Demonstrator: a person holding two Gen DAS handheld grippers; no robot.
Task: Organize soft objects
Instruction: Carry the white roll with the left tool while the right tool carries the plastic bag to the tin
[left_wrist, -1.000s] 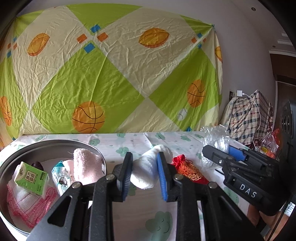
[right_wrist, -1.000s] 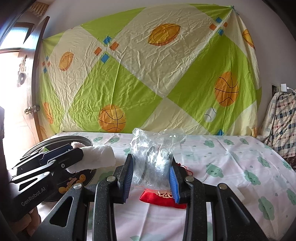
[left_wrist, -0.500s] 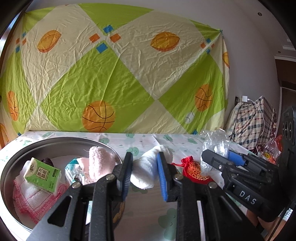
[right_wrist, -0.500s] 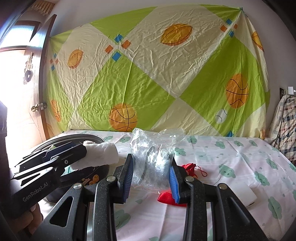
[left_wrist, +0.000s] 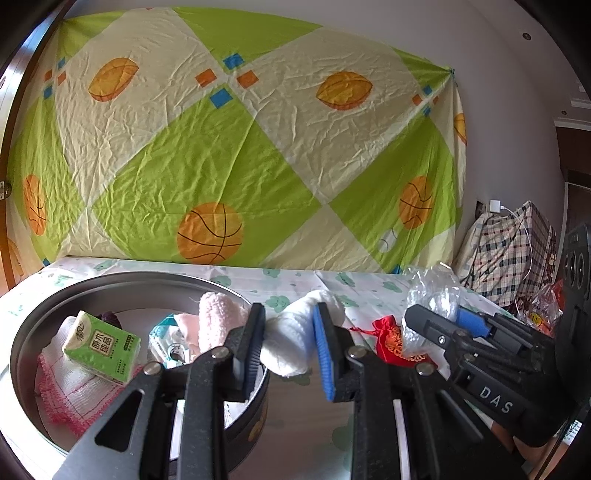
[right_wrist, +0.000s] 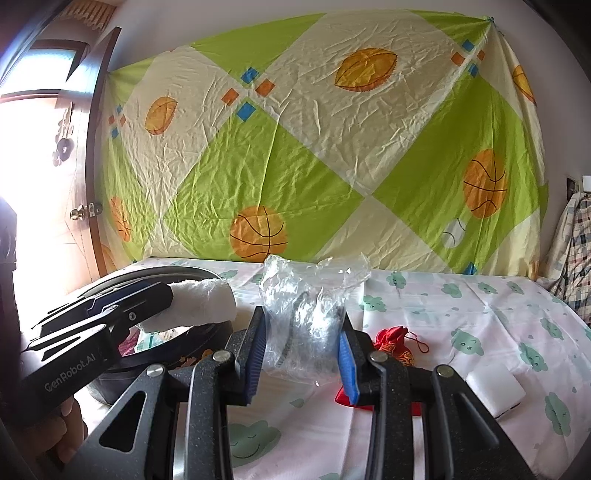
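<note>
White rolled cloth sits clamped in left tool.

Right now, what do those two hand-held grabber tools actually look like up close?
Both are matte black, speckled plastic tools with two flat fingers lined with ribbed blue pads and joined by silver pivot screws. The left gripper carries white "GenRobot.AI" lettering on its side; the right gripper shows "DAS". A bare hand holds the left one; no sleeve shows.

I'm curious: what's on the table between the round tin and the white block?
The red pouch lies between the tin and the white block, partly behind the right gripper; the right wrist view shows it.
</note>
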